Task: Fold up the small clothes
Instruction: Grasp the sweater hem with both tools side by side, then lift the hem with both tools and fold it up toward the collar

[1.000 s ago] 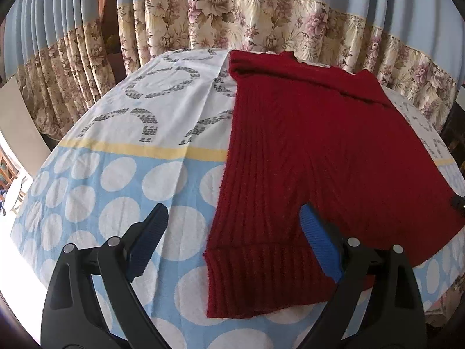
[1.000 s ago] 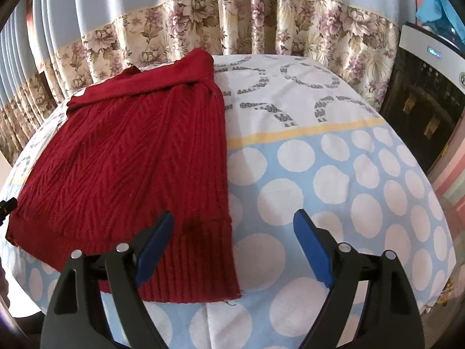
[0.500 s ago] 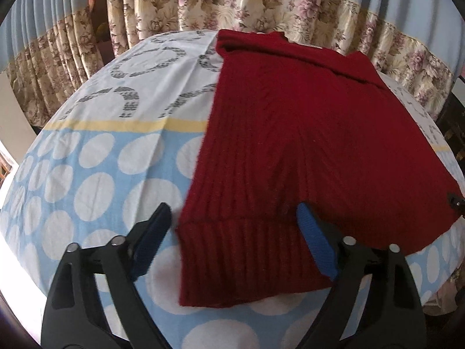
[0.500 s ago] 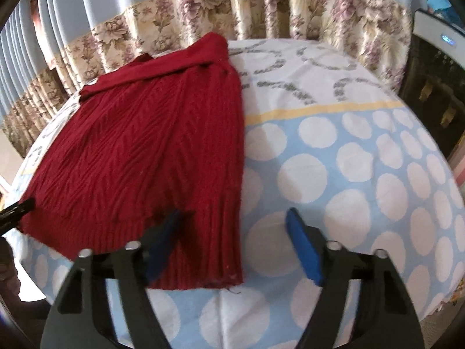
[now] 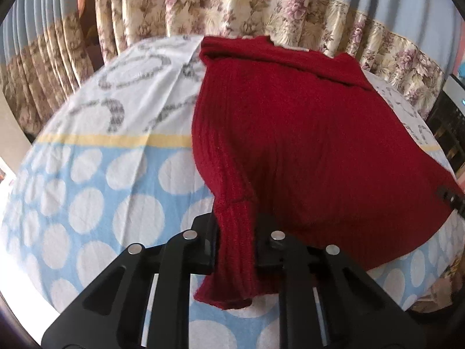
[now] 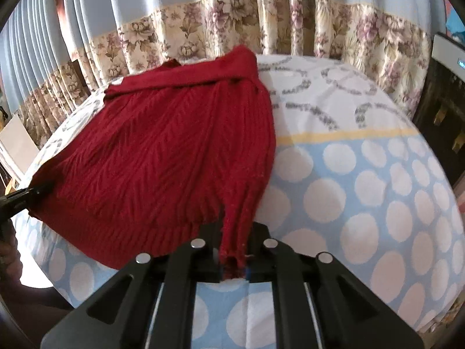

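A dark red knitted sweater (image 5: 290,133) lies on the table, its ribbed hem towards me and its collar at the far end; it also shows in the right wrist view (image 6: 174,151). My left gripper (image 5: 235,241) is shut on the hem's left corner, which is bunched and lifted. My right gripper (image 6: 234,250) is shut on the hem's right corner, also pinched up. The tip of the right gripper shows at the far right of the left wrist view (image 5: 449,197); the left gripper's tip shows at the far left of the right wrist view (image 6: 20,197).
The table wears a cloth (image 5: 87,192) with white dots on blue near me, a yellow stripe and grey rings farther off. Blue and floral curtains (image 6: 290,23) hang close behind. A dark appliance (image 6: 441,87) stands at the right.
Both grippers moved forward onto the hem and went from open to shut on its two corners. The hem is now gathered and lifted at each corner.
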The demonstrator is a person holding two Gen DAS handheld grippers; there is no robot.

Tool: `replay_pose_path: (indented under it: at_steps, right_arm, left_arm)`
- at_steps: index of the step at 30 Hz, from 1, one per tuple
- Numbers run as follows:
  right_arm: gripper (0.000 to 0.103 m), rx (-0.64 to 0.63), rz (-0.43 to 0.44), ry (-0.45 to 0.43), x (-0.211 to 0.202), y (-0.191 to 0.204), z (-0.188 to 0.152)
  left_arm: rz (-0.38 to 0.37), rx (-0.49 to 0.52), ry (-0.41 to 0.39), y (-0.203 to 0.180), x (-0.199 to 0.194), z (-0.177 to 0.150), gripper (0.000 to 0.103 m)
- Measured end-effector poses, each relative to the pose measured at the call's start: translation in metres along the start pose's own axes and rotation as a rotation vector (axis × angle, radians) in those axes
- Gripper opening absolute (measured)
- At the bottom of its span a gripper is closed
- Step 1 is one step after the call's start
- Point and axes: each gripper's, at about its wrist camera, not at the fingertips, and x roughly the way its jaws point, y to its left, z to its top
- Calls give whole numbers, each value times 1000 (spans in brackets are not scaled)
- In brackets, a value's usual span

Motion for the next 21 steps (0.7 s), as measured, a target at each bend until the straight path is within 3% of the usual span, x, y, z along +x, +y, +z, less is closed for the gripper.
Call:
replay_pose_path:
  at_steps: [9,21]
  right_arm:
    - [8,-14,-2,-117,-19,-1,43]
    - [8,-25,13,-242,-5,-2,117]
  left_arm:
    - [17,33,-81,-8,-21,44,14]
    - [-19,35,-163,-4,-7,118,15]
